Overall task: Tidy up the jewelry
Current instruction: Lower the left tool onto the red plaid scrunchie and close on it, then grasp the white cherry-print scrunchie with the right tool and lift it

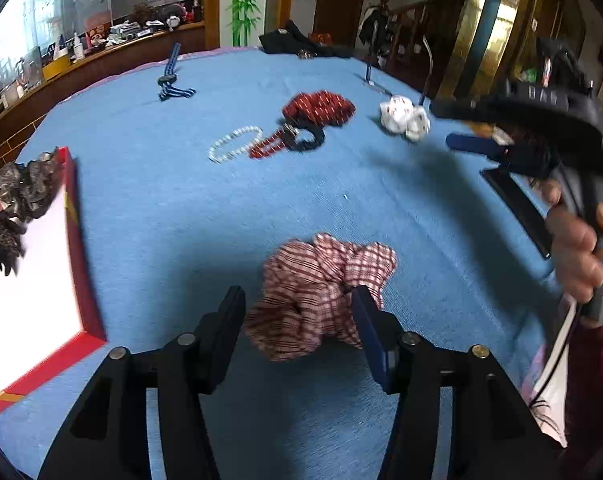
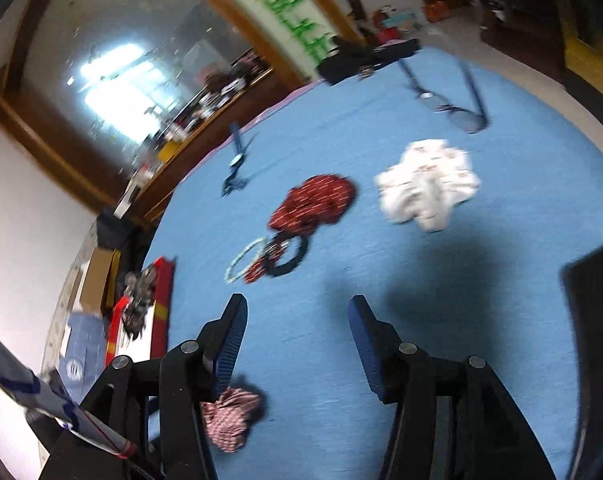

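One plaid scrunchie (image 1: 321, 296) between open left tongs (image 1: 297, 312); three scrunchies beyond.

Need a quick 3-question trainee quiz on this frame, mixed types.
1. True or false: the left gripper is shut on the plaid scrunchie.
2. Which lies nearest the pearl bracelet? A) white scrunchie B) red bead bracelet C) red tray
3. Fill in: the right gripper holds ____.

Key: 1 false, its jaws are open around it; 2 B; 3 nothing.
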The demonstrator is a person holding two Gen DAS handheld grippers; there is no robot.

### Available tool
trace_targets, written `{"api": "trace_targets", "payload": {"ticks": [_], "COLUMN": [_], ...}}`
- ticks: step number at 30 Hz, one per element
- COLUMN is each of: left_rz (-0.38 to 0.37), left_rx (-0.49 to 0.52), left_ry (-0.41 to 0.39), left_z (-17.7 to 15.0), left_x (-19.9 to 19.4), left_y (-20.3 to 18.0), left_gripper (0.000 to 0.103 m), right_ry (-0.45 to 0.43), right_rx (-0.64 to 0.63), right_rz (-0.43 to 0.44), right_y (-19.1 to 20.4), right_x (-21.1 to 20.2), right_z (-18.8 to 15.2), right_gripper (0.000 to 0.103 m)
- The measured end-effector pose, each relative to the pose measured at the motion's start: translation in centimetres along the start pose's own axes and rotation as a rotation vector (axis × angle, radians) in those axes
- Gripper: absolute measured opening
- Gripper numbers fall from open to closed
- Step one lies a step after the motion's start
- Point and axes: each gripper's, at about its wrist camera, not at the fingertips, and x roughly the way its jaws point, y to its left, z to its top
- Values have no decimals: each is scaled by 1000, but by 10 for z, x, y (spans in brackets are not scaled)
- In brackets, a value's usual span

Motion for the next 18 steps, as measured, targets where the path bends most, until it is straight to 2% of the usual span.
{"api": "trace_targets", "payload": {"ticks": [8,11,13,14,15,18], "left_rz": [38,46,53,52,46,36], "left_rx": [1,14,13,16,13,-11], "left_ry": [32,36,23,17,11,-6], "left_z": [11,18,21,22,23,24], "left_x": [34,46,51,52,52,52], "left_y": [-16,-22,-24,-24,-24,-17], "left_gripper": [55,55,47,32,23,16], "right_ry": [-23,-36,-57,-63,-58,-28], "right_rx": [44,33,27,30,30,54], "right_rz": [-81,-152,-196,-233,-250,-288], "right_y": [-22,-24,-25,-28,-29,-36], "right_x": [-9,-11,-10,-7,-3,16], "right_z": [14,28,36,42,46,60], "right_gripper": [59,71,71,71,72,73]}}
